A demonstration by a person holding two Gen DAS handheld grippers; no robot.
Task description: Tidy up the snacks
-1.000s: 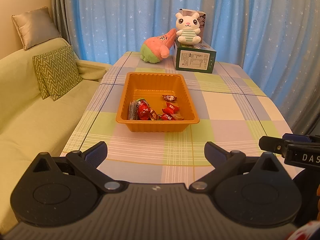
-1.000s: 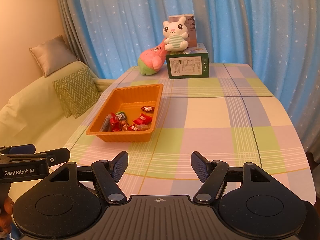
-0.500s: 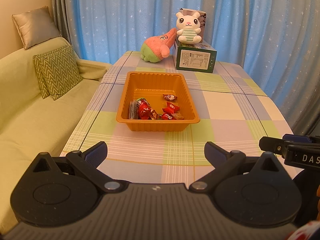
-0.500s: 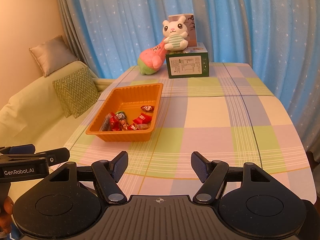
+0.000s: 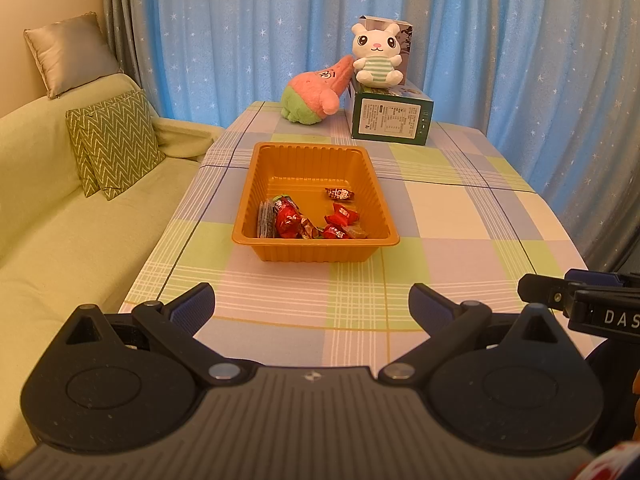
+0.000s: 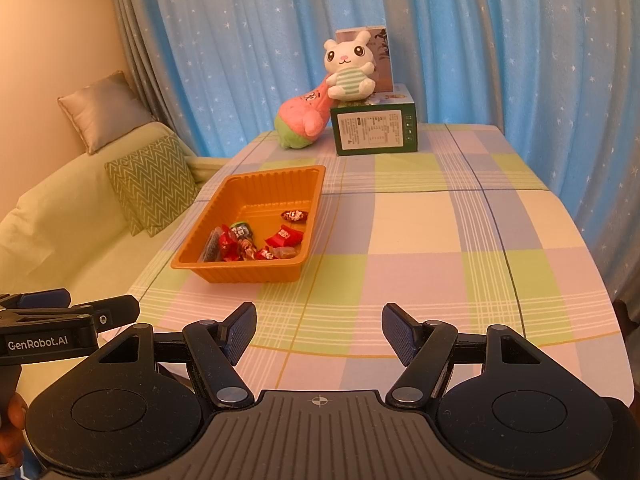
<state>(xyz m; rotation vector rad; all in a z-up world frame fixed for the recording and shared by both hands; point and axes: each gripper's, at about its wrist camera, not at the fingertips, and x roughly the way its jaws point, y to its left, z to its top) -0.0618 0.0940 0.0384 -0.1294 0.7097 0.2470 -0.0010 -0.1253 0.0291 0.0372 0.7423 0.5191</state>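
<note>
Apparently all snacks (image 5: pixel 312 218) (wrapped) fill tray (image 5: pixel 256 184)

Home living room. Pale green sofa (image 5: pixel 60 216) along the left wall, with a green zigzag cushion (image 5: pixel 114 144) and a grey satin cushion (image 5: pixel 72 52) on it. Blue star-print curtains (image 5: pixel 500 40) across the whole back. Surface (image 6: pixel 440 240) under a pastel checked cloth; at its far end a pink starfish plush (image 5: pixel 314 94) and a white bunny plush (image 5: pixel 376 60) sitting on a green carton (image 5: pixel 390 118). Warm lamp-like light.

light: warm, dim, even | shadows: soft | focus: sharp | edges: fisheye-bent, dark corners
</note>
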